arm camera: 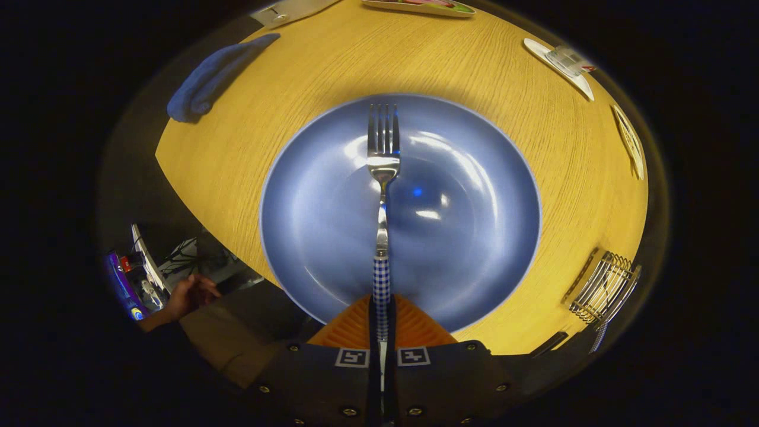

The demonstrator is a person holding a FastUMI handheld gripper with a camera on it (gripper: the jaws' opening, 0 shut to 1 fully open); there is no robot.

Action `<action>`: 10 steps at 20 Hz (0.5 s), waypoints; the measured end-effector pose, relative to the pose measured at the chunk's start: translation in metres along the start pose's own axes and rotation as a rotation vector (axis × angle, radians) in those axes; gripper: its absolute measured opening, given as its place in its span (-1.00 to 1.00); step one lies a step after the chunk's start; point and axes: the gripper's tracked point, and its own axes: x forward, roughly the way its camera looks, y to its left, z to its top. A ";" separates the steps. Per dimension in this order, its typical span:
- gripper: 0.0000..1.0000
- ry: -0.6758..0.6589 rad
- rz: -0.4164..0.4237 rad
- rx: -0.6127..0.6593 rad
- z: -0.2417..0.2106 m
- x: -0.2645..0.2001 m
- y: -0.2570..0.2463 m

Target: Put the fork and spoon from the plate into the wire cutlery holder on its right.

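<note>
While the hand-held gripper is clenching the checked handle of the fork between its two fingers, the fork is hanging over the middle of the blue plate, tines pointing away, apparently lifted clear of it. To the right of the plate, the wire cutlery holder is standing on the wooden table, and a checked handle seems to be poking from it, so the spoon is probably stowed already; that part is small and distorted, so I cannot be sure. Carrying the fork over to the holder is what is remaining. A folded blue cloth is lying left of the plate.
</note>
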 end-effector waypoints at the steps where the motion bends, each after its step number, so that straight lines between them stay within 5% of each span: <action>1: -0.94 0.011 0.005 -0.008 0.000 -0.012 -0.003; 10: -0.94 0.023 -0.052 -0.061 -0.040 -0.084 -0.059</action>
